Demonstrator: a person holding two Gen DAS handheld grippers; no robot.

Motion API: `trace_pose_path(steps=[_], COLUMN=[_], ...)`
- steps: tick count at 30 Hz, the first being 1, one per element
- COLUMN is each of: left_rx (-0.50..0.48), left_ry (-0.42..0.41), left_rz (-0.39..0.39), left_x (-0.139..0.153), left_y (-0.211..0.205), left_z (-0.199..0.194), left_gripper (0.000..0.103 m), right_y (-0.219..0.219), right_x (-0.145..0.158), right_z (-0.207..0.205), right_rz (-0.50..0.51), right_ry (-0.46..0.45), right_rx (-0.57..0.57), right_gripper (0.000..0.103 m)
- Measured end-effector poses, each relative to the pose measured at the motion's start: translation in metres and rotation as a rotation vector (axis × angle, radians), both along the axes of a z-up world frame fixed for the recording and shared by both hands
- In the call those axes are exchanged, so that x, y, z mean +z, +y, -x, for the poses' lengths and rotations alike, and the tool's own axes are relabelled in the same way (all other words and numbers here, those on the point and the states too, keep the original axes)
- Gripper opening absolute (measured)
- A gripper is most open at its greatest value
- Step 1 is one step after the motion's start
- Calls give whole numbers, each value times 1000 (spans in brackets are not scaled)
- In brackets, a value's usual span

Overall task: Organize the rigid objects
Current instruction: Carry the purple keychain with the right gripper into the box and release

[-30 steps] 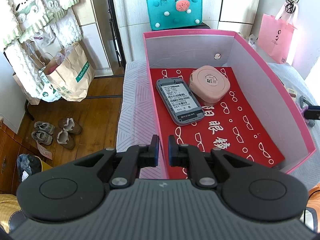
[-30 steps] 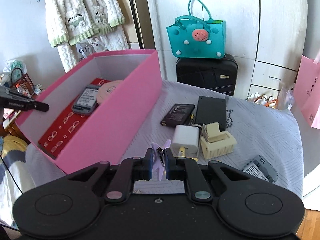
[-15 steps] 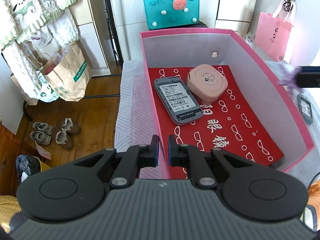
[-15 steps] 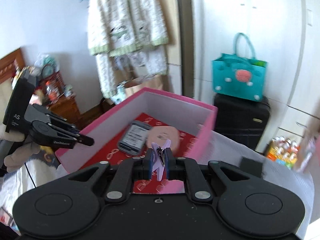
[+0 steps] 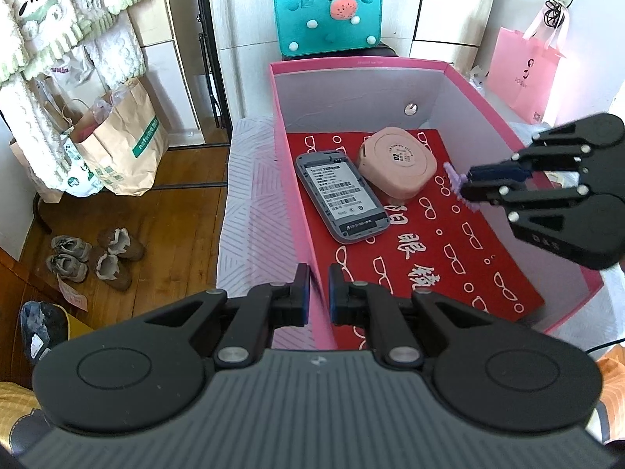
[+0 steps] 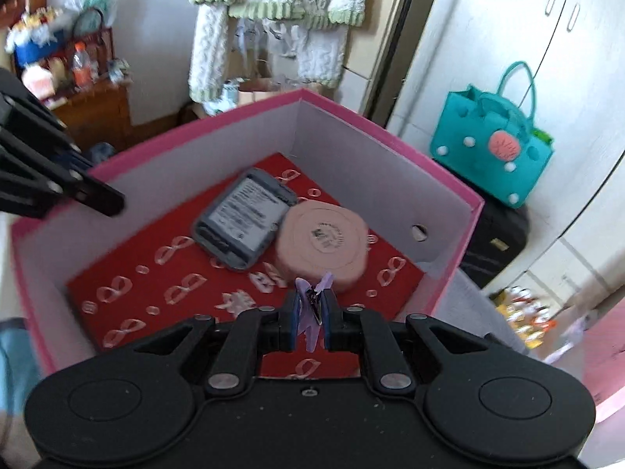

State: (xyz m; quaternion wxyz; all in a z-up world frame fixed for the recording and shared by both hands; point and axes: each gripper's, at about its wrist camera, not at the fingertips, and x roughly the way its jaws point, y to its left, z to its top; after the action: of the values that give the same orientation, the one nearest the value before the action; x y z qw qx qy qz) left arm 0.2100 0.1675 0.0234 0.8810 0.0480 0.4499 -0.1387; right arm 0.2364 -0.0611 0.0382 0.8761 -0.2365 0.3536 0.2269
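Inside the pink box [image 5: 291, 179], on its red floor, I see a gray phone [image 5: 341, 200] lying flat, and a round pink case [image 5: 397, 167] touching its side. My right gripper [image 6: 311, 319] pinches a small purple hair clip [image 6: 312, 308] tight between its fingers and holds it in the air over the box, just beside the pink case. My left gripper [image 5: 315, 293] sits at the near wall of the box, its fingers pressed against that pink wall from both sides.

Matt cardboard box [image 5: 480, 90], wooden floor [image 5: 164, 211]
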Motion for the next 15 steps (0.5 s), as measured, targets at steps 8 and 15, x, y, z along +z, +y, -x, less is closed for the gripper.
trace_pose_path(steps=[8, 15], left_rx=[2, -1], left_ry=[-1, -2], left_rz=[5, -7], left_x=[0, 1], left_y=[0, 1], left_z=[0, 0], left_gripper=[8, 8], right_y=[4, -43], right_x=[-7, 21], right_z=[-24, -20], right_rz=[76, -265], right_ry=[-3, 80], right_rx=[-22, -74], right_gripper=[16, 24])
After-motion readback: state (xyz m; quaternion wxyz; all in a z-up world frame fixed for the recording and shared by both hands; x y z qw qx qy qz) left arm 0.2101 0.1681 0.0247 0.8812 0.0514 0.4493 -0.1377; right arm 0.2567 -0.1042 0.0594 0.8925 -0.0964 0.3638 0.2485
